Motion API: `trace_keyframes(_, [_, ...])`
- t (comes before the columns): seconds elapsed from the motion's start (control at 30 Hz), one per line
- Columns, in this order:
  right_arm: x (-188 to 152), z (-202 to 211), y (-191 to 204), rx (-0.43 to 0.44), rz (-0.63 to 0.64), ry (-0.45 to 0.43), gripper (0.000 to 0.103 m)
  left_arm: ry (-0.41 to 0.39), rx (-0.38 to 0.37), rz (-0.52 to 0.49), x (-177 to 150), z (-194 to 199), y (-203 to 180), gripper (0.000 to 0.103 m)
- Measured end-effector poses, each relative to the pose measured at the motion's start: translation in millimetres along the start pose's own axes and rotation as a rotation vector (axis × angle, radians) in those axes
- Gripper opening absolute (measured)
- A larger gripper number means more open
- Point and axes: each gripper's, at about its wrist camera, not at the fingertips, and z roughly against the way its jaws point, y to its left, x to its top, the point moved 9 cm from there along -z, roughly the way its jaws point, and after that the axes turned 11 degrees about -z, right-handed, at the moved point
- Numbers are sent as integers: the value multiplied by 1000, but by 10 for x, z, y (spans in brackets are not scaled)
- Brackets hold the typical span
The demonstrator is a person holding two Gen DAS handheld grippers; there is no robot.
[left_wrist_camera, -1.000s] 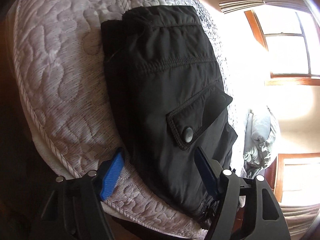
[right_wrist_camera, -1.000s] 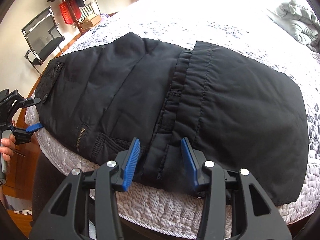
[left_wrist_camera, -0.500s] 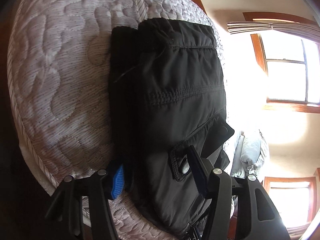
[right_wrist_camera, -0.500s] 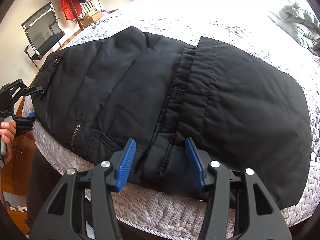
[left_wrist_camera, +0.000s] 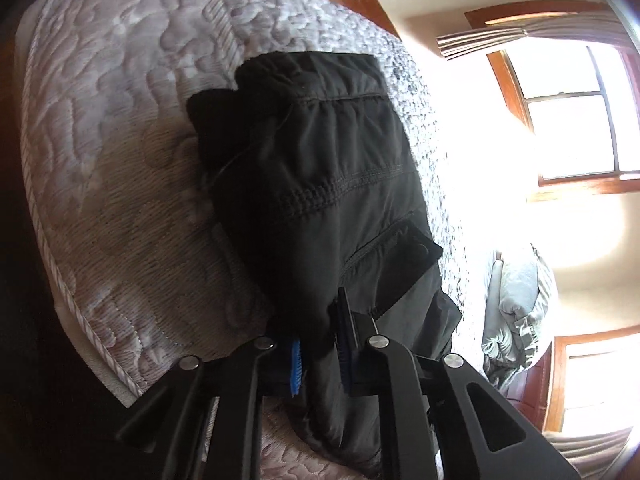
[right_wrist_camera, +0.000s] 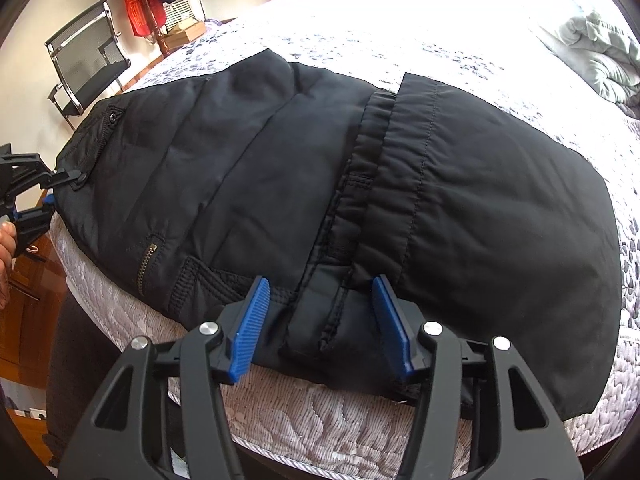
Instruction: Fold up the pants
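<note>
Black nylon pants (right_wrist_camera: 360,184) flat on quilted bed (right_wrist_camera: 312,420); left hand-held gripper (left_wrist_camera: 318,344) clamped on pants edge; right hand-held gripper (right_wrist_camera: 320,324) open, straddling waistband fold

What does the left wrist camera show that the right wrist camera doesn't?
Only the left wrist view shows the windows and the left gripper shut on the pants' end. Only the right wrist view shows the chair, the red bag and the right gripper open astride the waistband. Both show the black pants on the quilted bed.
</note>
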Motion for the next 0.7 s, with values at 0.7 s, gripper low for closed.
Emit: trace_keyframes(0.7, [107,431,-551,89,-241,-67,54,-11,-14,-1035,-1357,-159,-2301,23])
